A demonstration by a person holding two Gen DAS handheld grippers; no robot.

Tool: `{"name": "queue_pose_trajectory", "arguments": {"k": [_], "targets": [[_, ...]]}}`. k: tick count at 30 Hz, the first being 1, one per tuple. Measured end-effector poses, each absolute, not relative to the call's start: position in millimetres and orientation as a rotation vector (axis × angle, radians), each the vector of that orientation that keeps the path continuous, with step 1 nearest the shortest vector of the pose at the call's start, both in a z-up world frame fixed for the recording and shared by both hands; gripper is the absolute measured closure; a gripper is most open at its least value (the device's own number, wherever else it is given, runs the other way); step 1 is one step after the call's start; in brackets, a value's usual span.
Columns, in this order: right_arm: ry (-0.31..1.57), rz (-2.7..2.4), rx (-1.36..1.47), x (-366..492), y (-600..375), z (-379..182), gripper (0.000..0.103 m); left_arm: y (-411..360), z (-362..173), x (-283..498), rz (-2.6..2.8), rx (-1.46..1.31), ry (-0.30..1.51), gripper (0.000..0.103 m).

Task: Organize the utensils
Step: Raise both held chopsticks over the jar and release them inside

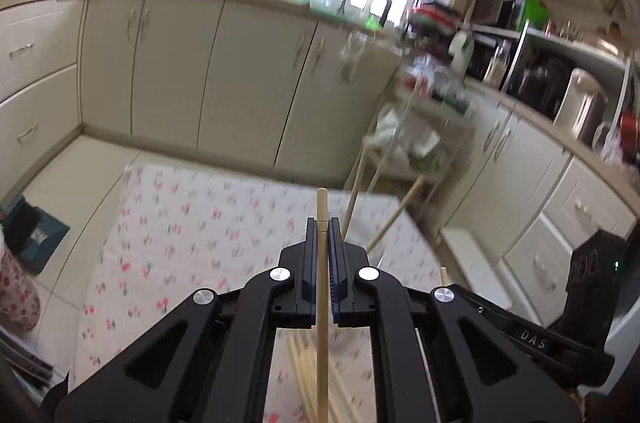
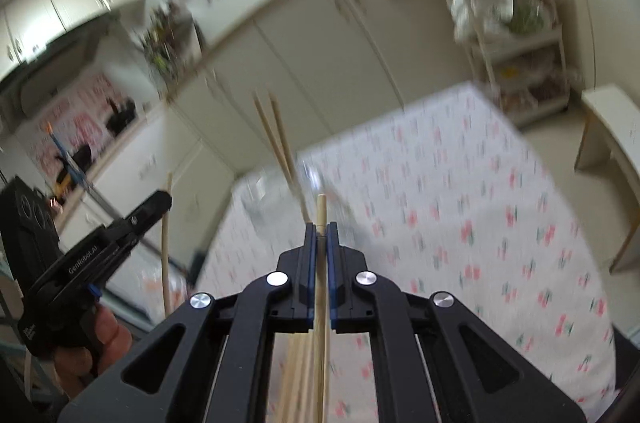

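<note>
My left gripper (image 1: 322,223) is shut on a pale wooden chopstick (image 1: 321,287) that runs along the fingers, its tip poking past them. My right gripper (image 2: 321,227) is shut on another wooden chopstick (image 2: 320,303), held the same way. Both are raised above a table with a floral cloth (image 1: 192,223). Several more chopsticks (image 1: 304,371) lie below the left gripper. Two thin sticks (image 2: 276,139) stand up ahead of the right gripper. The left gripper also shows in the right wrist view (image 2: 120,227), holding its stick (image 2: 166,243) upright.
Cream kitchen cabinets (image 1: 240,79) run behind the table. A rack shelf with clutter (image 1: 420,143) stands at the table's far right corner. A white bench (image 2: 612,139) is on the right. The right gripper body (image 1: 560,339) is close to the left one.
</note>
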State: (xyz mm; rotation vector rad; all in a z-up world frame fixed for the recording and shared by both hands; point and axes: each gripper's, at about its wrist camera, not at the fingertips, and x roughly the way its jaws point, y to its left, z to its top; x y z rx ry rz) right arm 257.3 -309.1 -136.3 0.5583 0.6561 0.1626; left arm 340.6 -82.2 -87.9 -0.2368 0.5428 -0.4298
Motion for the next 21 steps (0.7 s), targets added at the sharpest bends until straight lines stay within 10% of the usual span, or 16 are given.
{"name": "queue_pose_trajectory", "arguments": {"k": [21], "targets": [[0.103,-0.028,0.59,342,-312,-60,0.097,-97,-43,426,-0.332,-0.485,0.234,0.098]]}}
